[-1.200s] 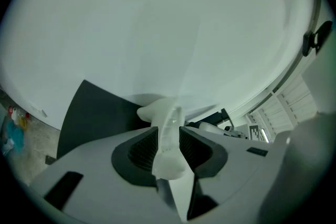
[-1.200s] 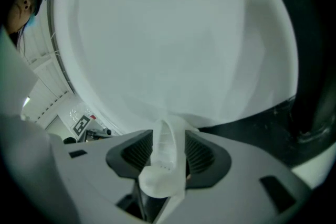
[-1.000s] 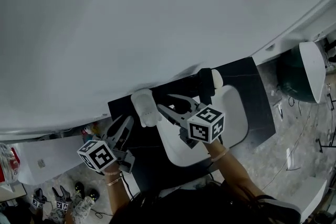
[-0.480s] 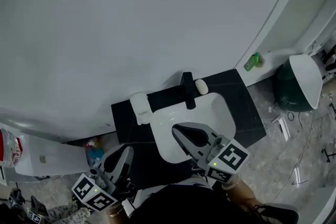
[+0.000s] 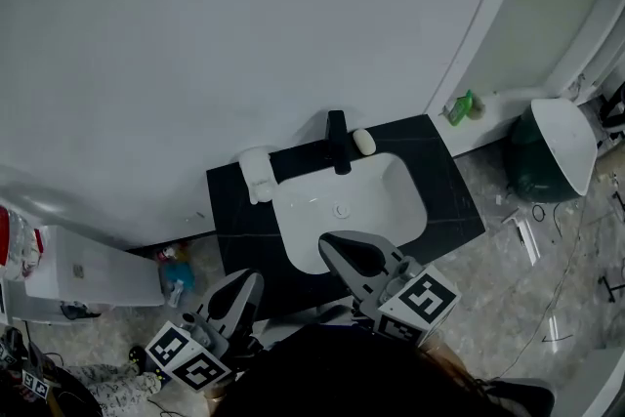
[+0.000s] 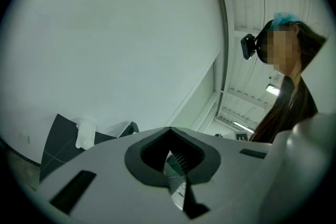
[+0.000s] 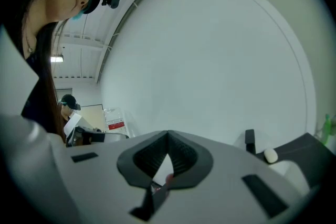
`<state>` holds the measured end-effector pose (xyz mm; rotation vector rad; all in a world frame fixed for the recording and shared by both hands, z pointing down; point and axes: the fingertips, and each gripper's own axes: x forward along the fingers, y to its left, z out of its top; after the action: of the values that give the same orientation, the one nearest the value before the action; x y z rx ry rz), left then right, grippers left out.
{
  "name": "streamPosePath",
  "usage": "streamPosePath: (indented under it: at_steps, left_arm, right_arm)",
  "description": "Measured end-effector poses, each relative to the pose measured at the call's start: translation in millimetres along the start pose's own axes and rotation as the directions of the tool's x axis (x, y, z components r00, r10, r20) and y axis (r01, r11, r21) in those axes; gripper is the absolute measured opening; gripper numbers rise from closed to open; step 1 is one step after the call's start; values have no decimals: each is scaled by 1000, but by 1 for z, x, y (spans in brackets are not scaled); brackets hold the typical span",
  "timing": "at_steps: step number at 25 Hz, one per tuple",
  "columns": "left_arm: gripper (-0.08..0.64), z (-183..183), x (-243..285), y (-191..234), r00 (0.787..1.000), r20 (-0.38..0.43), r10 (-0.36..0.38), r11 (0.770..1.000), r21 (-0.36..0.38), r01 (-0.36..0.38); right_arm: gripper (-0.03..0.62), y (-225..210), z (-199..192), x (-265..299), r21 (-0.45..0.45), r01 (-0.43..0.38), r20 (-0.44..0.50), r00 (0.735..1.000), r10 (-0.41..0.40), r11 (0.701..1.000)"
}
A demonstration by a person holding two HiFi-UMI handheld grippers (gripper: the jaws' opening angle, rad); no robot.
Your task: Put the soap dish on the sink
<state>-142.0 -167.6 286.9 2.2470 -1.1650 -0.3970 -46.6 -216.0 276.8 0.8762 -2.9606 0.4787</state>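
Head view gives the layout. A black, stone-like countertop (image 5: 449, 200) with a white rounded basin (image 5: 391, 200) is seen in the middle of the frame. A small white soap dish (image 5: 257, 177) is seen resting on this countertop at the upper-left corner of the basin, left of the tall black faucet (image 5: 337, 142). A white oval soap bar (image 5: 363, 141) is seen just right of the faucet, apart from the dish.

The placing step is judged to be finished, since the soap dish stands on the sink unit and is touched by nothing.

The left gripper (image 5: 250, 280) is found at the lower left, below the front edge of the countertop. The right gripper (image 5: 330, 242) is found at the lower centre, where its tip overlaps the front part of the basin in the picture. In both gripper views the jaws are seen pressed together, and nothing is held between the pads.

The dish lies well apart from both claws, above the left one and up and to the left of the right one. In the left gripper view it is seen small at the lower left, far beyond the jaw tips. In the right gripper view it is not seen, and only the faucet and the soap bar appear at the lower right.

Little more seems to be called for. If the dish needs to be corrected, the jaws must first be opened and brought back to that upper-left corner.
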Motion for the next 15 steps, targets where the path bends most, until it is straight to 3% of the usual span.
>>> streamPosePath:
  at_steps: [4,9,15]
  left_arm:
    - [3,3,-12,-2,999,47,9,1000,-24,-8]
    - [3,-7,-20,-5,999,47,22,998,-55,-19]
    - [3,-11,-20,-7,995,96,1,997,-72,6]
  right_arm:
    - [18,8,-3,-7,-6,5,-9,1000,-5,1000]
    - [18,13,-6,-13,-9,6,-17,1000,-6,1000]
    - [18,11,-9,-14,11,2,5,1000,-2,1000]
